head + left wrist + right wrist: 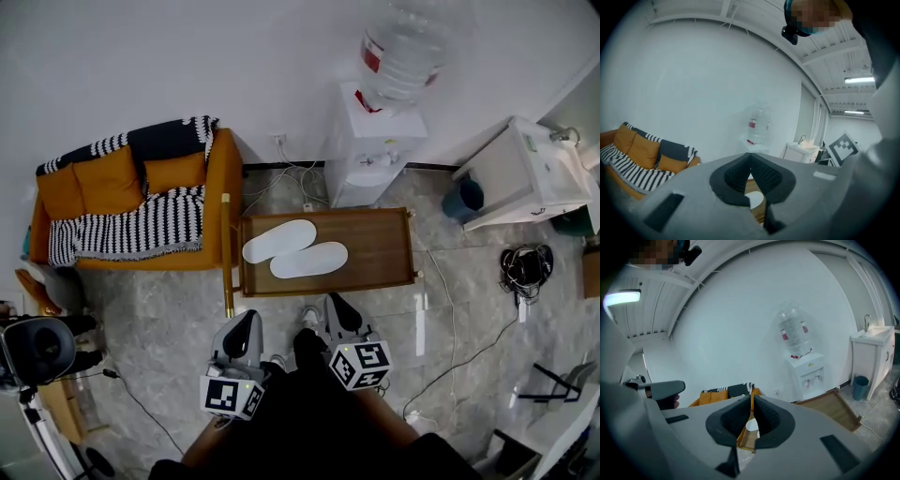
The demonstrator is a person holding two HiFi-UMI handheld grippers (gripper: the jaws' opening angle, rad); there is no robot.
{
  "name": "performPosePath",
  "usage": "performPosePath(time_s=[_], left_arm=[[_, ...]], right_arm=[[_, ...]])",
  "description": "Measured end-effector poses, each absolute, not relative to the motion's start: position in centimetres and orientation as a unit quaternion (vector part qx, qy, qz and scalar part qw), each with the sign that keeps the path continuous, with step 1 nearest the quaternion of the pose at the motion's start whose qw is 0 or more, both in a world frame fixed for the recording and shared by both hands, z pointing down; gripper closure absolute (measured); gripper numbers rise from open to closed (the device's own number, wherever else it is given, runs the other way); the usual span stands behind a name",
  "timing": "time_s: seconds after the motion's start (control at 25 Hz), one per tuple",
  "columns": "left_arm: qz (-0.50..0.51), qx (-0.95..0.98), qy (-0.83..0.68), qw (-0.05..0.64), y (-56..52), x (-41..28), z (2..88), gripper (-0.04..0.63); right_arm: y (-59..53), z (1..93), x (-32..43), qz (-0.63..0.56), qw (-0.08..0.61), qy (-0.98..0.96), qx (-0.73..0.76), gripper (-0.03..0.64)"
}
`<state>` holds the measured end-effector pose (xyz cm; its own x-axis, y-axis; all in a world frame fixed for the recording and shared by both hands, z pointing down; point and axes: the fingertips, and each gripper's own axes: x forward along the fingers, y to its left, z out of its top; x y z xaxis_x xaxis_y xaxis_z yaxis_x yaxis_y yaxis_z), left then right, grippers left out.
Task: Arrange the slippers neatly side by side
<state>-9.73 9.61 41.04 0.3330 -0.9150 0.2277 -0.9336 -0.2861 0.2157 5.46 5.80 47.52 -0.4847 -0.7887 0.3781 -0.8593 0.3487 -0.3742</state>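
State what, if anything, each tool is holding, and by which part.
Nothing is held. The left tool and the right tool are both shut with nothing between their jaws. The slippers lie untouched on the wooden table.

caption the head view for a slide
White slippers lie side by side on the wooden table; left gripper and right gripper hover shut and empty.

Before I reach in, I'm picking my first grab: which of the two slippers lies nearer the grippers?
The right-hand slipper, by the near edge of the table; the other slipper lies farther back, toward the sofa.
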Motion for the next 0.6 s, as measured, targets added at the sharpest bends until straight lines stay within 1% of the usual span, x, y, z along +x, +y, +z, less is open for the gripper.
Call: performPosePath(time_s=[0.36, 0.6], left_arm=[[0.036, 0.789, -0.590, 0.166, 5.2, -7.6, 41.9, 0.583], [0.040, 0.788, -0.594, 0.156, 2.6, -7.8, 41.5, 0.583]], right_arm=[[0.9, 51.3, 6.6, 0.309, 0.086, -0.815, 0.482, 0.601], [-1.3, 55.1, 6.3, 0.368, 0.101, -0.788, 0.484, 0.601]])
